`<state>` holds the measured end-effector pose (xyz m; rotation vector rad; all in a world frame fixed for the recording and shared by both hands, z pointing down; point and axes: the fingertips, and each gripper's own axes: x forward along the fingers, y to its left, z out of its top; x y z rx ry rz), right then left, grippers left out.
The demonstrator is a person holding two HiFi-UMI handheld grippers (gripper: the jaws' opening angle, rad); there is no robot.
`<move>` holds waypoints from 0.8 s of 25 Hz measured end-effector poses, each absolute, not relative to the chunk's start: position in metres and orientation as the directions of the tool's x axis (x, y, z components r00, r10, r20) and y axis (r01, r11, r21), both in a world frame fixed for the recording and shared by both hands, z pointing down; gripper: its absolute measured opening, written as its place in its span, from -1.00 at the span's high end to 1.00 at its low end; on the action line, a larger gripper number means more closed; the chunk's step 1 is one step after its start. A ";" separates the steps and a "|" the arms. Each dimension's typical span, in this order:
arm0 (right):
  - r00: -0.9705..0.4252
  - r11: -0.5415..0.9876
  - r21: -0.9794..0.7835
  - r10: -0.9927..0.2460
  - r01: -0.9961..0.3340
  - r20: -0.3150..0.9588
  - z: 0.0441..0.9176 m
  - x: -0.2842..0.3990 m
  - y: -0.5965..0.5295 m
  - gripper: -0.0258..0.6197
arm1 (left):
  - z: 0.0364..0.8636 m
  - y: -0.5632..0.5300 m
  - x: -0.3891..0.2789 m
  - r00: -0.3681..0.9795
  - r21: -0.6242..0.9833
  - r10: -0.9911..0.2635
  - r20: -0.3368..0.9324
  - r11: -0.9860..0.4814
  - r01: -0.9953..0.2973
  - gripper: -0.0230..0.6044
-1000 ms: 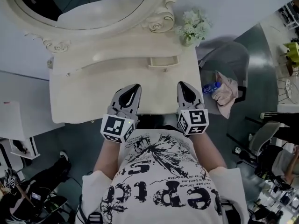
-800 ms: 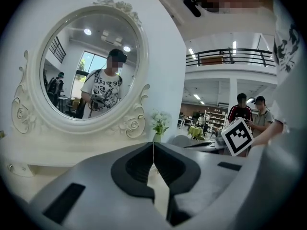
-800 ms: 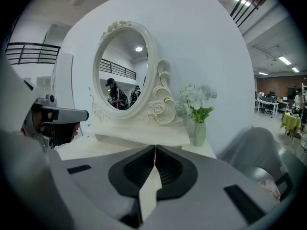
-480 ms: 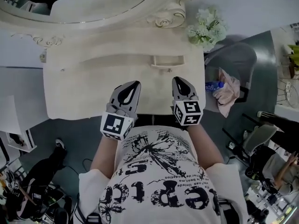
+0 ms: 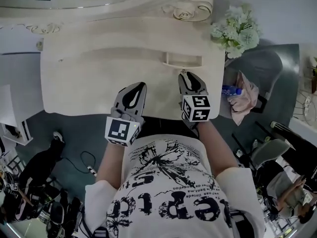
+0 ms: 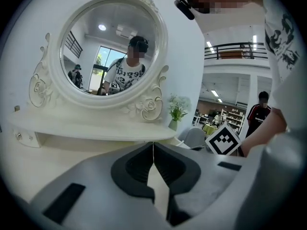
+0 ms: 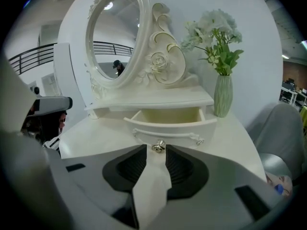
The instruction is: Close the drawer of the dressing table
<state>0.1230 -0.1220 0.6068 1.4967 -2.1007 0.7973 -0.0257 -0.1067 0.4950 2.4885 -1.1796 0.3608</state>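
Head view and both gripper views, drawer-closing approach. The drawer (image 7: 168, 121) stands pulled out from under the mirror shelf at the right of the dressing table (image 5: 89, 78), its cavity bare, beside the vase of flowers (image 7: 223, 95); it is not yet pushed in. Over the last second both grippers have advanced across the tabletop; the right gripper (image 7: 157, 150) now has its tips just short of the drawer front, and its jaws, previously together, are opening; the metal knob (image 7: 158, 146) lies in line with the gap at their tips, apparently unpressed. The left gripper (image 6: 153, 145) hovers over the tabletop, jaws closed on nothing. Judgement: the right gripper is set either to seize the knob or to push the front inward.
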 end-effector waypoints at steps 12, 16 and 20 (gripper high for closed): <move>-0.271 0.157 -0.228 -0.704 -0.961 0.656 0.615 0.123 -0.135 0.58 | 0.502 -0.110 -0.024 0.598 0.223 -0.700 0.390 -0.558 -0.799 0.86; -0.279 0.163 -0.233 -0.700 -0.959 0.657 0.616 0.123 -0.141 0.58 | 0.497 -0.120 -0.031 0.581 0.216 -0.718 0.383 -0.542 -0.812 0.86; -0.287 0.173 -0.235 -0.695 -0.957 0.659 0.615 0.123 -0.152 0.58 | 0.491 -0.127 -0.032 0.583 0.214 -0.726 0.365 -0.544 -0.811 0.86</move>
